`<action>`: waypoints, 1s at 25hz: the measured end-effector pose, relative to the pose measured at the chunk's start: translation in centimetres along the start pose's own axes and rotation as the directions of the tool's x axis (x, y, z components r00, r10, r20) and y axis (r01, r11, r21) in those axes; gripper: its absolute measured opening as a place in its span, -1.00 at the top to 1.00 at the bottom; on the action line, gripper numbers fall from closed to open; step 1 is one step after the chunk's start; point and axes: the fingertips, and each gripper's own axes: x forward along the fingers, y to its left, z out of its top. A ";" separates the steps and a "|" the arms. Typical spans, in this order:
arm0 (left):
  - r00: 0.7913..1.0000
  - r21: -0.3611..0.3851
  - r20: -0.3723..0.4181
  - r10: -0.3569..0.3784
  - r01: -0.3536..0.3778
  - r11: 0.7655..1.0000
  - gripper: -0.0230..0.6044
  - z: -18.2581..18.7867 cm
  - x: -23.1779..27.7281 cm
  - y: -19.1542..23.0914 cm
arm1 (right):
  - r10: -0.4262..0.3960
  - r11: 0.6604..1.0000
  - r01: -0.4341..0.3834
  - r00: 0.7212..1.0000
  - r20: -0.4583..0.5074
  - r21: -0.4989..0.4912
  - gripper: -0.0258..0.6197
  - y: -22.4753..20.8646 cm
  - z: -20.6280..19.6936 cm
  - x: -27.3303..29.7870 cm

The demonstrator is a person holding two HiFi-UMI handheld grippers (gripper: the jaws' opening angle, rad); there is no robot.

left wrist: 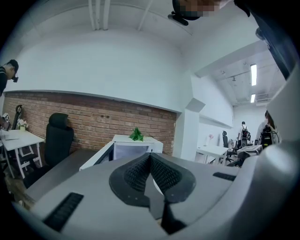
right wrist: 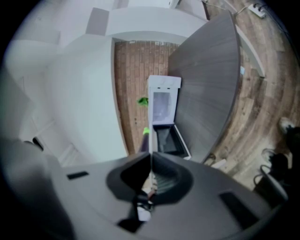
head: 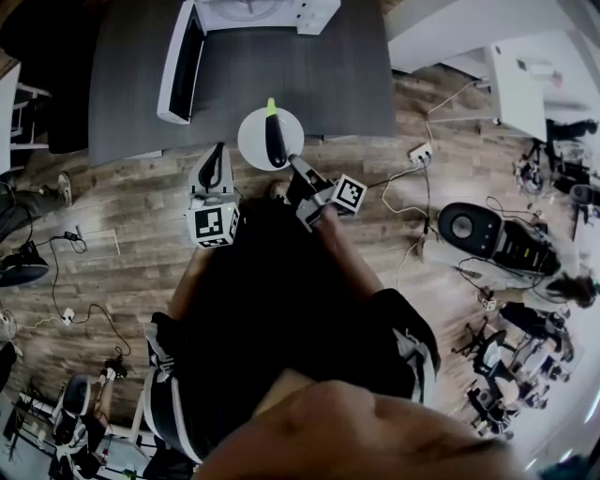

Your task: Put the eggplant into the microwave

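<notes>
Eggplant (head: pixel 274 136) lies on the white plate (head: pixel 251 141), which your right gripper (head: pixel 292 161) pinches by its near rim. Your left gripper (head: pixel 217 150) hangs just to the left, jaws pressed together on nothing. From the right jaws the eggplant runs straight away from you, long axis near to far, with the green stem at the far end. Beyond it, at the far side of the grey table (head: pixel 281 75), stands the microwave (head: pixel 314 17), its door (head: pixel 180 66) swung open to the left. Your right hand looks better placed to carry it straight in.
</notes>
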 end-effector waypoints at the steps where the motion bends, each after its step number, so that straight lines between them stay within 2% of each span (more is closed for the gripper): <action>1: 1.000 0.006 0.002 -0.002 0.002 1.000 0.81 0.2 0.0 0.2 | 0.004 1.000 -0.004 1.000 0.006 0.005 0.81 0.2 0.0 0.1; 8: 0.999 0.023 0.020 -0.034 0.033 0.999 0.81 0.6 -0.2 3.8 | 0.010 0.999 -0.012 0.999 0.053 0.034 0.81 -0.4 -1.8 2.9; 17: 0.995 0.032 0.037 -0.093 0.091 0.995 0.81 1.3 -1.0 5.5 | 0.012 0.999 -0.016 0.994 0.104 0.041 0.81 -0.6 -3.4 4.8; 25: 0.996 0.003 0.047 -0.077 0.077 0.997 0.81 1.6 -1.3 6.6 | 0.005 0.999 -0.008 0.996 0.092 0.042 0.81 -0.6 -3.7 6.4</action>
